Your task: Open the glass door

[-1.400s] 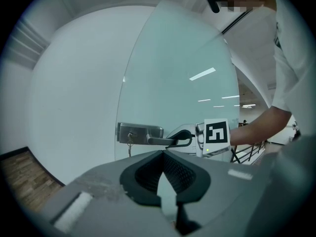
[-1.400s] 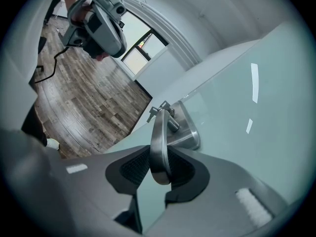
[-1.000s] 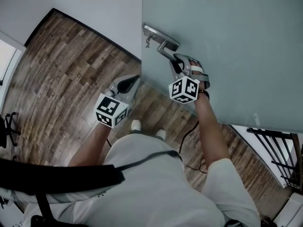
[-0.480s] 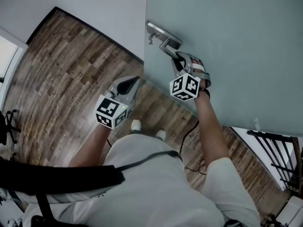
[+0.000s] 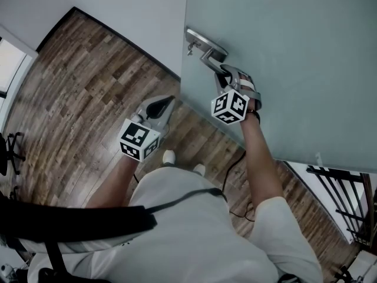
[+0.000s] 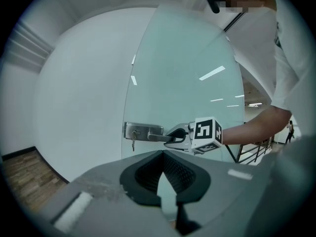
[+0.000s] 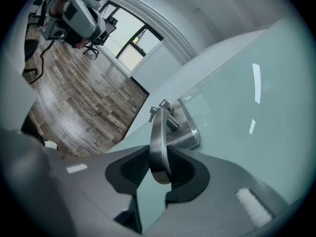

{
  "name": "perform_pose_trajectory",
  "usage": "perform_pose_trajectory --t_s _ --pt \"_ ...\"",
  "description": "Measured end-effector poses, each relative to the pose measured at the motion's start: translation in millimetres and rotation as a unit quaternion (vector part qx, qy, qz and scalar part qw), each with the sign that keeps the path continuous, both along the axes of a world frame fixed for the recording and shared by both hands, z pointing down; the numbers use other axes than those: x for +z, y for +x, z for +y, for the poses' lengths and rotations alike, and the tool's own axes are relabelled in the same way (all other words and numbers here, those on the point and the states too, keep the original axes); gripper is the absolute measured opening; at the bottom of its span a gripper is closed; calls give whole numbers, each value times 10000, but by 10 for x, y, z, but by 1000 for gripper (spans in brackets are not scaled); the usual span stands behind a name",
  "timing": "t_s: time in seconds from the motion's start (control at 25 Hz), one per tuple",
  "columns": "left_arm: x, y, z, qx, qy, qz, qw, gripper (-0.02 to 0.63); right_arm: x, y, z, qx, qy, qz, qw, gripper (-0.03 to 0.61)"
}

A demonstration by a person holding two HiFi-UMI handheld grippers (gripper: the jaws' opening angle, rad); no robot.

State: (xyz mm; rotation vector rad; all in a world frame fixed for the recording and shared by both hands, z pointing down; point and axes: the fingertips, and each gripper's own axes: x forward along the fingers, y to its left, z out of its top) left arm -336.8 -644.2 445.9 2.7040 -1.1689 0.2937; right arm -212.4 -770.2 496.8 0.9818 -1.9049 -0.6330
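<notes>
The frosted glass door (image 5: 294, 52) fills the upper right of the head view, and its free edge runs down past a metal lock plate (image 5: 199, 39). A key (image 5: 189, 50) hangs from the plate. My right gripper (image 5: 222, 72) is shut on the steel lever handle (image 5: 211, 58), which lies between its pads in the right gripper view (image 7: 158, 142). My left gripper (image 5: 168, 102) hangs to the left of the door edge, over the floor, shut on nothing. From the left gripper view, the handle (image 6: 153, 137) and the right gripper (image 6: 173, 134) show ahead.
Wood-plank floor (image 5: 76, 99) spreads to the left, bounded by a white wall (image 5: 135, 10). A black railing (image 5: 347, 199) stands at the lower right behind the door. A black office chair (image 5: 7, 152) sits at the far left. A cable (image 5: 232, 175) trails on the floor near my feet.
The door's edge and handle have shifted slightly right and up in the head view, with the right gripper still on the lever. The left gripper has hardly moved.
</notes>
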Motion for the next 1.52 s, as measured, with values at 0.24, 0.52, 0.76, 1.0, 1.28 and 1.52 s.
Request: perform_pose_trajectory --t_s 0.24,0.52,0.76,1.0,1.28,1.52 --pt "-99 8 101 -54 86 35 9999 5 -75 65 44 360 -334 -516 9975 150" --pt "-182 178 233 38 179 106 9998 5 -168 488 254 766 -299 -565 9950 132" --pt "-248 354 344 147 244 160 9995 5 -356 786 622 1012 -250 -1401 9846 91" --pt "-401 563 544 228 362 251 9988 5 -671 692 1230 886 -388 -2844 9538 63" --pt "-655 785 825 190 502 357 9979 5 -1090 637 1887 437 -530 -3936 9167 25" --pt "-632 957 1177 -62 459 377 9982 5 -1220 757 2331 205 -656 -4439 8934 9"
